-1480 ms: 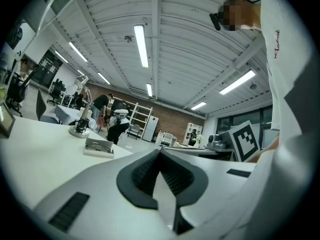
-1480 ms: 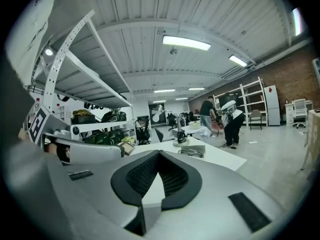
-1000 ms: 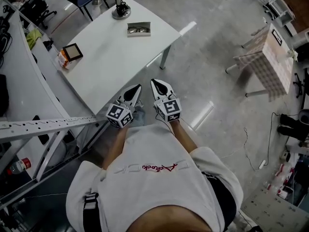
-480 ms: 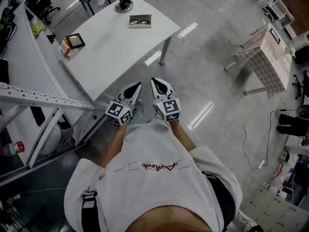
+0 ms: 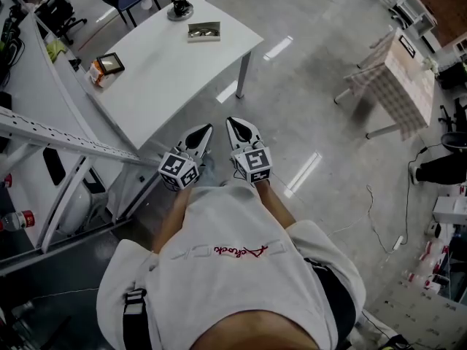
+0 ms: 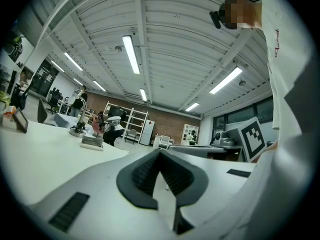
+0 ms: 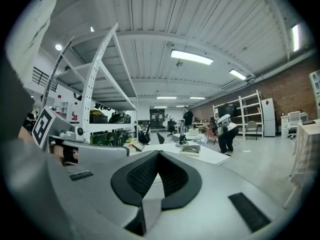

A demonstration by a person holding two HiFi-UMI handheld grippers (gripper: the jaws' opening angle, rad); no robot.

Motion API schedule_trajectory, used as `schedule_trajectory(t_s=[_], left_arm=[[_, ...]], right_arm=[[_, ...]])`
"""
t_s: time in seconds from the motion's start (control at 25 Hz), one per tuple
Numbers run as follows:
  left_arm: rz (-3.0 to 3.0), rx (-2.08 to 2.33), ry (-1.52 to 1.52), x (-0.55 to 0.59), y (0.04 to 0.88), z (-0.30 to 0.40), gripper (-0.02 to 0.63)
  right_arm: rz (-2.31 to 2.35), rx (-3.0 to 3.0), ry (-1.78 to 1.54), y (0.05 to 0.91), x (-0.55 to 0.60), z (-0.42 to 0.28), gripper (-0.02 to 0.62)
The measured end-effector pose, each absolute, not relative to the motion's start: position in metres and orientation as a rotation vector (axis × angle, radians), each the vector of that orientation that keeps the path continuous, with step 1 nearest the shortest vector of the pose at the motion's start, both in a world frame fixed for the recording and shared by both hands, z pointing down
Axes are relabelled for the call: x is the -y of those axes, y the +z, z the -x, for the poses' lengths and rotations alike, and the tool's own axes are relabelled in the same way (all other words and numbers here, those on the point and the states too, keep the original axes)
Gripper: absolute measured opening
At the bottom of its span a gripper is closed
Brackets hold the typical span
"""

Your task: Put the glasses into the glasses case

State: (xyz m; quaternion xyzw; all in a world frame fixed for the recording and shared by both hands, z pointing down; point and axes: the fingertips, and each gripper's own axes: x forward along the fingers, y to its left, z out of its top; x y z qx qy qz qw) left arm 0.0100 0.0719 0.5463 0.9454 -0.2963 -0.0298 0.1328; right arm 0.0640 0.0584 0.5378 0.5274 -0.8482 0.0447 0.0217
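Observation:
A small grey glasses case (image 5: 203, 31) lies near the far edge of the white table (image 5: 168, 79). A dark shape that looks like glasses rests on or in it, too small to tell which. The case also shows far off as the case (image 6: 92, 142) in the left gripper view and the case (image 7: 190, 149) in the right gripper view. My left gripper (image 5: 209, 129) and right gripper (image 5: 231, 122) are held side by side in front of the person's chest, over the floor, short of the table's near corner. Both point level toward the table and both are shut with nothing between their jaws: left gripper (image 6: 160, 150), right gripper (image 7: 159, 153).
On the table stand an orange and black box (image 5: 106, 67) at the left and a black round-based stand (image 5: 179, 9) at the far end. A metal rack frame (image 5: 66, 138) runs along the left. A table with a checked cloth (image 5: 394, 86) stands at the right. People work in the distance.
The table and case have drifted a little toward the top of the head view and the rack frame has slid lower. Both grippers keep their place before the chest, still shut.

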Motion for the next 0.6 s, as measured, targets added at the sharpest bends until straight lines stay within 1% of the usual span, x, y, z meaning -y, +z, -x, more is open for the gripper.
schedule_trajectory(t_s=[0.6], left_arm=[[-2.772, 0.846, -0.088, -0.0766, 0.542, -0.0122, 0.009]], right_arm=[[-1.657, 2.617, 0.104, 0.5319, -0.061, -0.0683, 0.0]])
